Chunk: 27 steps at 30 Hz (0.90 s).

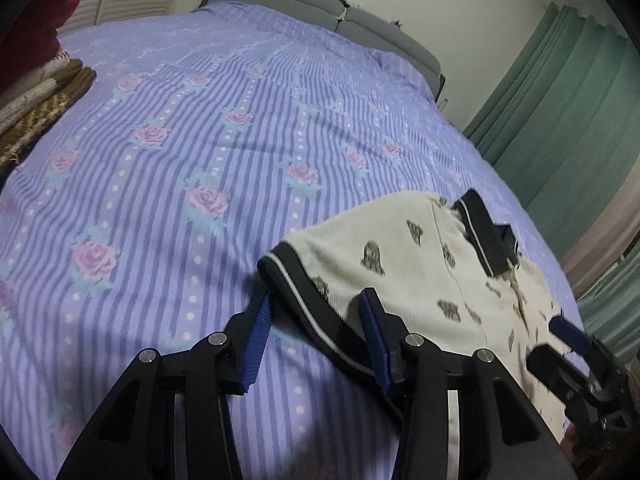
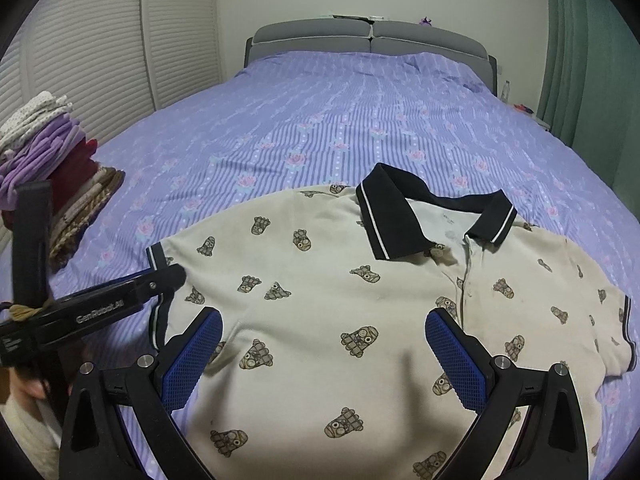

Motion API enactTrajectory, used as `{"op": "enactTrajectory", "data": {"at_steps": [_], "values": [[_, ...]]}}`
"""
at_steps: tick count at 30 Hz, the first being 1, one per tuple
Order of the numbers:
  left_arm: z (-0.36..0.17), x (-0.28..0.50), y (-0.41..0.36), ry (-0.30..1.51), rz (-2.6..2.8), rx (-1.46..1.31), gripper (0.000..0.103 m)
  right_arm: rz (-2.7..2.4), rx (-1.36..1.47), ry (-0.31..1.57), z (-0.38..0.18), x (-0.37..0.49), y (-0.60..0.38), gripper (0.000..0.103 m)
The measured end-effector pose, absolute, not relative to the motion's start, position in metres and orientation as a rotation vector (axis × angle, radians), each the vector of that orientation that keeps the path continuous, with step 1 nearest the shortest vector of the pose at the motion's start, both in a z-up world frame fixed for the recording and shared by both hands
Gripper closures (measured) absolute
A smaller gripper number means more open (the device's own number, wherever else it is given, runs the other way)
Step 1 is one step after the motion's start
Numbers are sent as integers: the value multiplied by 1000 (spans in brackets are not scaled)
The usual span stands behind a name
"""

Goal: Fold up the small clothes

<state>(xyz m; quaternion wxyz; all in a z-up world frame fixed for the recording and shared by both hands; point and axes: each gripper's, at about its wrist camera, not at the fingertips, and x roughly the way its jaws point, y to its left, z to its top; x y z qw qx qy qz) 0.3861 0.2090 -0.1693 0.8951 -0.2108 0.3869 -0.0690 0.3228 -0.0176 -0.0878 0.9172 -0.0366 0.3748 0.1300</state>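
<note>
A cream polo shirt [image 2: 320,292] with a brown print and a black collar [image 2: 394,216] lies flat, front up, on the purple bedspread [image 2: 340,128]. In the left wrist view my left gripper [image 1: 316,308] is open, its blue pads on either side of the black-trimmed left sleeve hem [image 1: 304,296]. The same gripper shows in the right wrist view [image 2: 168,276] at that sleeve. My right gripper [image 2: 324,328] is open and empty, above the shirt's lower chest. It also shows in the left wrist view [image 1: 560,336] at the right edge.
A stack of folded clothes [image 2: 52,168], white, purple, red and brown, sits on the bed's left edge and also shows in the left wrist view [image 1: 36,80]. A grey headboard [image 2: 372,36] is at the far end, a slatted closet door [image 2: 100,48] left, green curtains [image 1: 560,112] right.
</note>
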Motion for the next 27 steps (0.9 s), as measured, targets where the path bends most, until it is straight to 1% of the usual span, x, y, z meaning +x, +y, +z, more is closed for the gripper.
{"op": "enactTrajectory", "data": {"at_steps": [2,4,5,6,7,8,9,13,19,23,27], "values": [[-170,390,211,796,-144,-452,60,262,-73,769,-87,322,-19,0],[-168,392,211,797,-128,-450,68,258,-72,767,-86,321,-20,0],[-167,392,211,801,-125,-445,78,254,-72,766,-86,320,-21,0],[-166,392,211,809,-135,-448,84,251,-71,765,-85,320,-22,0],[-163,391,211,813,-143,-451,87,248,-71,763,-85,319,-23,0],[-157,390,209,809,-145,-441,92,244,-70,758,-83,319,-26,0],[-152,389,205,802,-141,-416,93,241,-70,755,-82,318,-28,0],[-116,385,180,774,-151,-299,95,215,-64,740,-76,317,-41,0],[-75,402,128,787,-225,-242,95,150,-5,709,-65,315,-80,0],[-67,417,94,807,-240,-213,95,102,32,700,-62,312,-111,0],[-83,432,63,880,-219,-194,95,59,68,701,-65,309,-142,0]]}}
